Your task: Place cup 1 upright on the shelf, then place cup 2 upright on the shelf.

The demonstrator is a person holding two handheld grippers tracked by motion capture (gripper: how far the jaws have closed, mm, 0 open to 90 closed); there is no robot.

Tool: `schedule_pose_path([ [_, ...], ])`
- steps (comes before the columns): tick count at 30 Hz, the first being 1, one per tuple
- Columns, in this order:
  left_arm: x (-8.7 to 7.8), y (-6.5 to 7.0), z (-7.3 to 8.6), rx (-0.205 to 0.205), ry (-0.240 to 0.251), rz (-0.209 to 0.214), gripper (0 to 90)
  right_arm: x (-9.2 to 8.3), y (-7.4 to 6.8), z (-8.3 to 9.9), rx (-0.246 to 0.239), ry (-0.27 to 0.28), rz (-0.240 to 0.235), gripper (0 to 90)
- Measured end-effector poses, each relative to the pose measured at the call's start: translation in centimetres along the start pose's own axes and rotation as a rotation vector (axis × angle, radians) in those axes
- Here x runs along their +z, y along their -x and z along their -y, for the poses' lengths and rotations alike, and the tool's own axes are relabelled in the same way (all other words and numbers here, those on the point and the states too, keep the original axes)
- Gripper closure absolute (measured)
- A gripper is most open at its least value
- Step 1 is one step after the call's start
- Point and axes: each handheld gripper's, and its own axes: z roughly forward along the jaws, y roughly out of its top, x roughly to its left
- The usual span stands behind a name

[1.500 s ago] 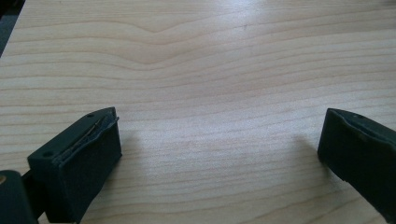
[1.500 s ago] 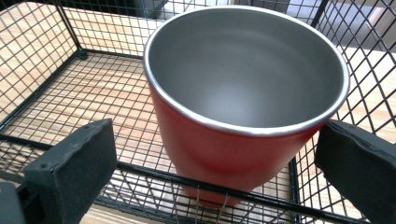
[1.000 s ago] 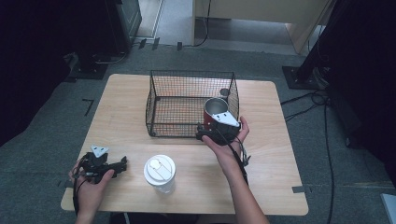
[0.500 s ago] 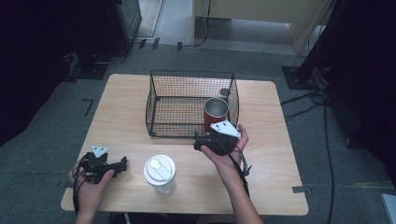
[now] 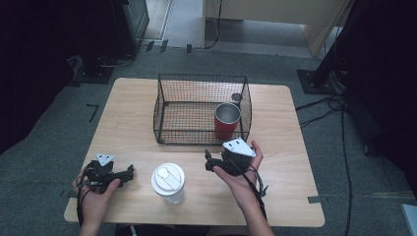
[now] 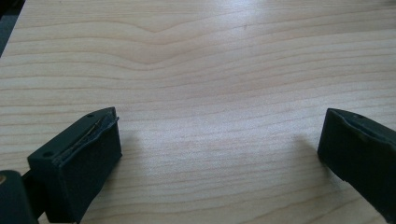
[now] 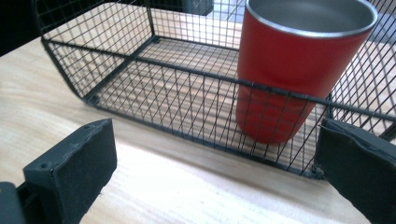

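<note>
1. High view: red cup stands upright in the wire basket, at its near-right corner. Right gripper sits just near of the basket; left gripper near the table's near-left edge, left of the white lidded cup.
2. Left gripper view: jaws wide apart over bare wood.
3. Right gripper view: jaws wide apart, empty, facing the basket wall and cup.

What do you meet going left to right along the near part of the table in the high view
left gripper → white lidded cup → right gripper, held just in front of the wire basket, where the red tumbler stands.
</note>
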Motion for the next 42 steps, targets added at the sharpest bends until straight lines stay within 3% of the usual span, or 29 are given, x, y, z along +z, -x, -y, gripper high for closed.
schedule_pose_path([
  [14,0.0,0.0,0.0,0.0,0.0,0.0,0.0,-2.0,-1.1,2.3,-0.021,0.002,-0.066,0.0],
  [28,0.0,0.0,0.0,0.0,0.0,0.0,0.0,-2.4,-2.8,4.8,-0.043,-0.023,-0.144,0.0],
  [42,0.0,0.0,0.0,0.0,0.0,0.0,0.0,-2.8,-3.6,5.7,-0.08,-0.021,-0.268,0.0],
])
